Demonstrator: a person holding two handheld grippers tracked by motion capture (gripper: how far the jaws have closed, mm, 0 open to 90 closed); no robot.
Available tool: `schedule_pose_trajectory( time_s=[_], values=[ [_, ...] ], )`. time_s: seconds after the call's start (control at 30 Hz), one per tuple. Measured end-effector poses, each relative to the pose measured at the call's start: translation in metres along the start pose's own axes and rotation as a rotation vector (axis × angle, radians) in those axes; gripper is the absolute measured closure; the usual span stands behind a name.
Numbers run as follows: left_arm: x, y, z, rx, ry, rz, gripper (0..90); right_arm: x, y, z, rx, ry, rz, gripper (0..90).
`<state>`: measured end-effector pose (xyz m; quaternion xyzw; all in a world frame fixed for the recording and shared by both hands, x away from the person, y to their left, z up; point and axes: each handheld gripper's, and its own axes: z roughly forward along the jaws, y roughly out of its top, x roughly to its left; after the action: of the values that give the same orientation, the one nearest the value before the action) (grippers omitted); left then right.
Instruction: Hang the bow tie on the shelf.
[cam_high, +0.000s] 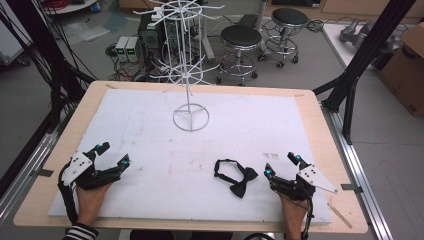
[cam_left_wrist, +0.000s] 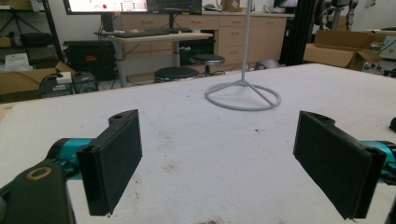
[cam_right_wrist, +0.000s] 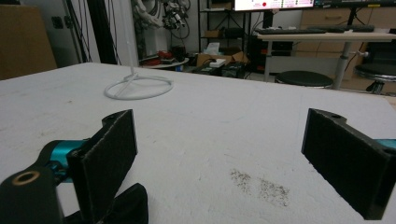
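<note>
Bow tie (cam_high: 236, 176) lies flat on the bench (cam_high: 320, 115), just beside your right tool (cam_high: 283, 166) toward its inner side, well apart from your left tool (cam_high: 114, 153). Both tools stand apart, empty.

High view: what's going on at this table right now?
A person rests both hands at the near edge of the white mat, the left gripper and right gripper both open and empty. A black bow tie lies just beside the right gripper. A white wire display rack stands farther back, with bare hooks.
</note>
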<state>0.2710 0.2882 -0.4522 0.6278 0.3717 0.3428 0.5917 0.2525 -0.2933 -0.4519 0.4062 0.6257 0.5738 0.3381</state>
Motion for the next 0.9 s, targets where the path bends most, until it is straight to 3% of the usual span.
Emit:
schedule_pose_trajectory(
  time_s=[0.9],
  values=[
    [-0.0010, -0.0002, -0.0006, -0.008, 0.006, 0.009, 15.6, 0.0005, 0.0006, 0.0010, 0.009, -0.010, -0.004, 9.4]
  ],
)
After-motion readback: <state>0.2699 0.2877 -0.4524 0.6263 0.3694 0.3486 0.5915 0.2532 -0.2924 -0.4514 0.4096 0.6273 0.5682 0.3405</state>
